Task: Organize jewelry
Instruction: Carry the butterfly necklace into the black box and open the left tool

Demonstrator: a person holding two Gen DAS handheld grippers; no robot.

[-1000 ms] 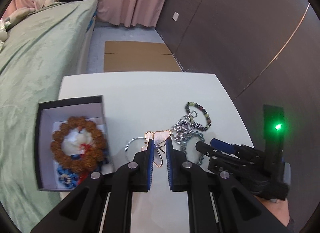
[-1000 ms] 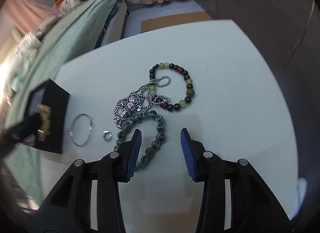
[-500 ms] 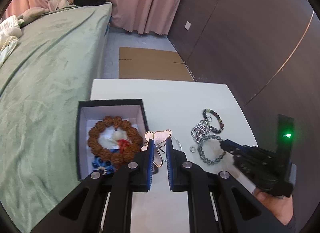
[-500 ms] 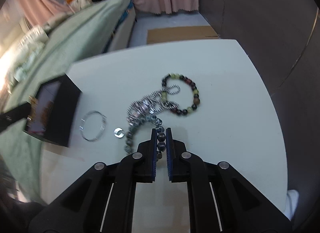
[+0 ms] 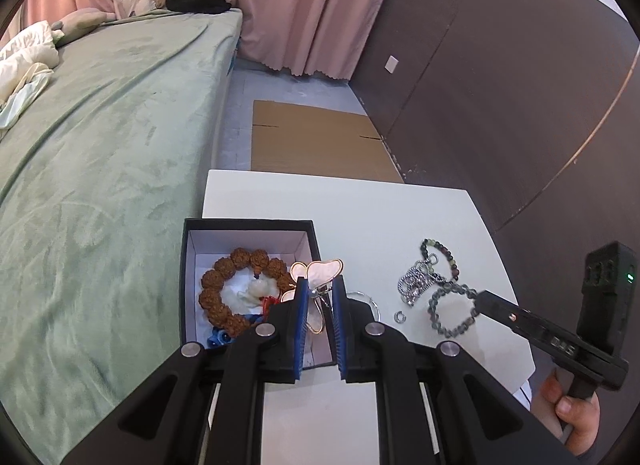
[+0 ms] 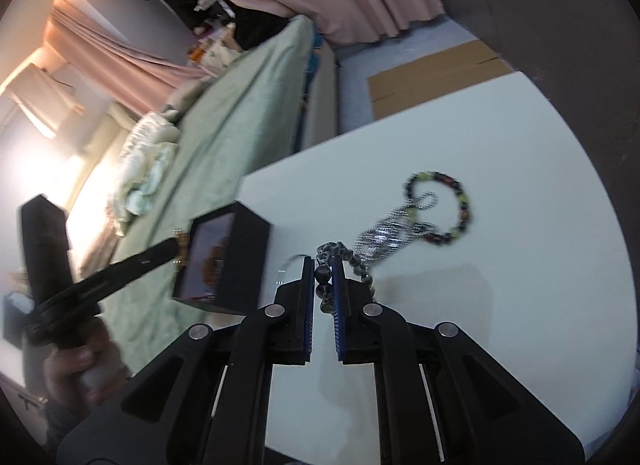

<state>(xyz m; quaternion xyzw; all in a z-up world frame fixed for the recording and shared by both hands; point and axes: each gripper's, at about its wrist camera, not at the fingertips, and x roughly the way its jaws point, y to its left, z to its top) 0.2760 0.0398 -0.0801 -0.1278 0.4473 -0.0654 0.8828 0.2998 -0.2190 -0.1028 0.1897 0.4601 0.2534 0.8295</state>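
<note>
My left gripper (image 5: 320, 285) is shut on a pink butterfly ornament (image 5: 320, 270), held above the right wall of the open black box (image 5: 248, 222). Inside the box lie a brown bead bracelet (image 5: 224, 281) and a blue flower piece (image 5: 218, 339). My right gripper (image 6: 322, 261) is shut on a dark grey-green bead bracelet (image 6: 323, 277) and holds part of it off the white table (image 6: 500, 305). In the left wrist view the same bracelet (image 5: 448, 315) hangs from the right gripper (image 5: 480, 299). A silver chain (image 5: 416, 283) and a multicoloured bead bracelet (image 5: 436, 249) lie together on the table.
A thin silver hoop (image 5: 370, 301) and a small ring (image 5: 400, 317) lie between the box and the chain. A green bed (image 5: 100, 145) runs along the table's left side. Flat cardboard (image 5: 316, 141) lies on the floor beyond, with a dark wall (image 5: 500, 85) to the right.
The right gripper's jaws went from open to shut on the dark bead bracelet, then rose with it. The left gripper carried the butterfly leftward to the box.
</note>
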